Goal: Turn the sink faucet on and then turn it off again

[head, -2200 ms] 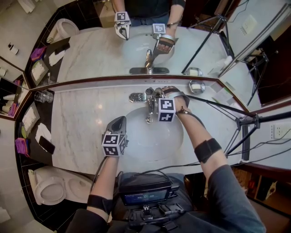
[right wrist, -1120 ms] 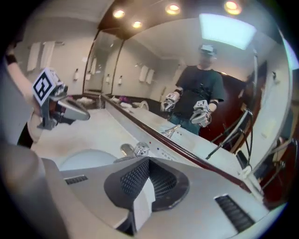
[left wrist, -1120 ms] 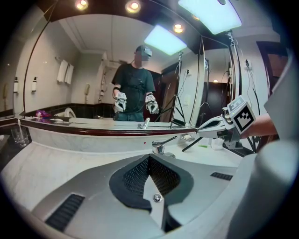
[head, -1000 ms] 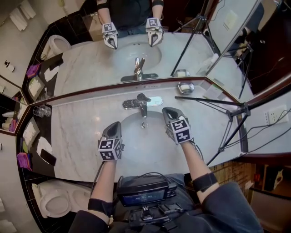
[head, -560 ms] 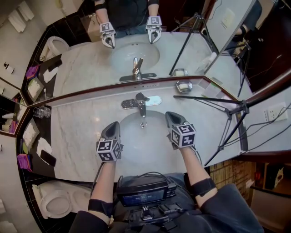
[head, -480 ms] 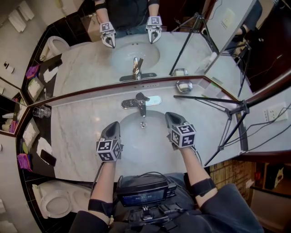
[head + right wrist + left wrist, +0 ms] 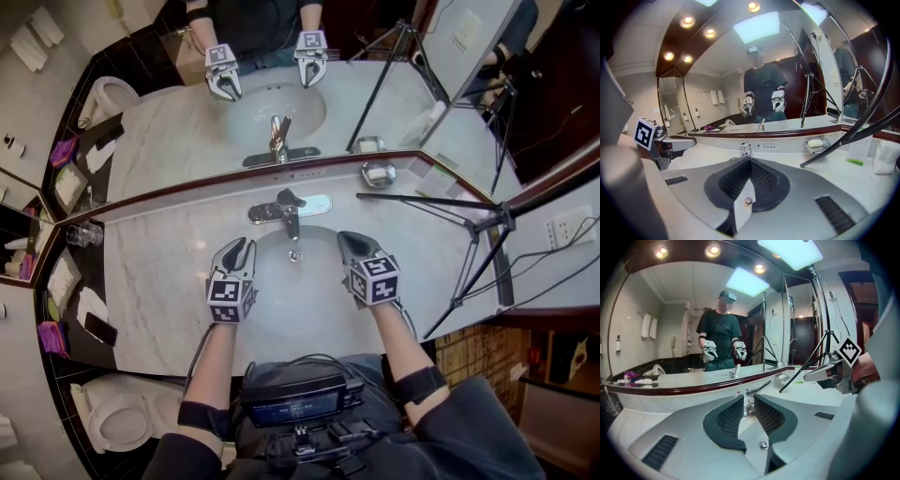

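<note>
Both held back at six o'clock of the chrome single-lever faucet (image 7: pixel 284 208), touching nothing: my left gripper (image 7: pixel 234 247), jaws just been opening, empty; my right gripper (image 7: pixel 348 241), jaws together.

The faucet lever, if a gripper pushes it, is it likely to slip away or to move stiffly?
The faucet lever looks like polished chrome, so a push may slide off it. It sits on a plate fixed to the marble counter, so it should pivot, not tip or roll. Being metal, it is likely rigid.
</note>
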`<state>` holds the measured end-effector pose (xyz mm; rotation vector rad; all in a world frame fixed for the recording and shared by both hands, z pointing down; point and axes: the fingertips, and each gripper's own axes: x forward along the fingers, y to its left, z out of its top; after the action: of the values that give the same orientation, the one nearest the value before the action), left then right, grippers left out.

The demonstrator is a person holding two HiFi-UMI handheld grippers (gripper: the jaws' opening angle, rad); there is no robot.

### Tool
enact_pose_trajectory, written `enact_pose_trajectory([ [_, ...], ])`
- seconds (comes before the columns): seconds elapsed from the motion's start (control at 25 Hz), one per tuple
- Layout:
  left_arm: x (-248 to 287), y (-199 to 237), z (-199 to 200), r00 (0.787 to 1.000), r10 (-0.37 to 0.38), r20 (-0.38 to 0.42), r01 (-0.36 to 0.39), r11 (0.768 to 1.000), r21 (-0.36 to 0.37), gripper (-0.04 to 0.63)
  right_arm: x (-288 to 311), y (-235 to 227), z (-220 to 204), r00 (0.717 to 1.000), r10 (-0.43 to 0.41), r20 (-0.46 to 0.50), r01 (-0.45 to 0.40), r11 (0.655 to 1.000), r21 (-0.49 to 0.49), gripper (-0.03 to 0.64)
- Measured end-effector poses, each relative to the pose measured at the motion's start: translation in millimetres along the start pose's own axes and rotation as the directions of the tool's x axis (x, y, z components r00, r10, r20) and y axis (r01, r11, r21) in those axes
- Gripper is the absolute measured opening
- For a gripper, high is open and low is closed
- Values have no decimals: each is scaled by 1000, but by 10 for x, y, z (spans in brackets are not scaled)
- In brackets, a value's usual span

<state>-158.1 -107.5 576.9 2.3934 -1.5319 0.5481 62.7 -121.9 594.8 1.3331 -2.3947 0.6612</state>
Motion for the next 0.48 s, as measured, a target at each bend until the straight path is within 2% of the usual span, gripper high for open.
enact_pose_trajectory([
  [0.08,122,-95,117,999,-49,-6,49,995,82,80,3,-5,-21,1000,2,-5,-2,1000,0,18],
  [0.2,316,-217,252,993,-113,-31,117,972,204,124,14,-16,-65,1000,3,-13,-3,1000,-2,19],
  [0.32,520,-323,299,986,-154,-68,168,937,306,175,23,-54,-106,1000,-1,-20,1,1000,5,18],
  [0.4,662,-384,270,981,-167,-95,190,913,362,183,33,-78,-121,1000,-4,-20,4,1000,10,20],
  [0.48,801,-450,247,977,-174,-127,213,874,438,202,45,-95,-132,1000,-5,-22,5,1000,11,18],
])
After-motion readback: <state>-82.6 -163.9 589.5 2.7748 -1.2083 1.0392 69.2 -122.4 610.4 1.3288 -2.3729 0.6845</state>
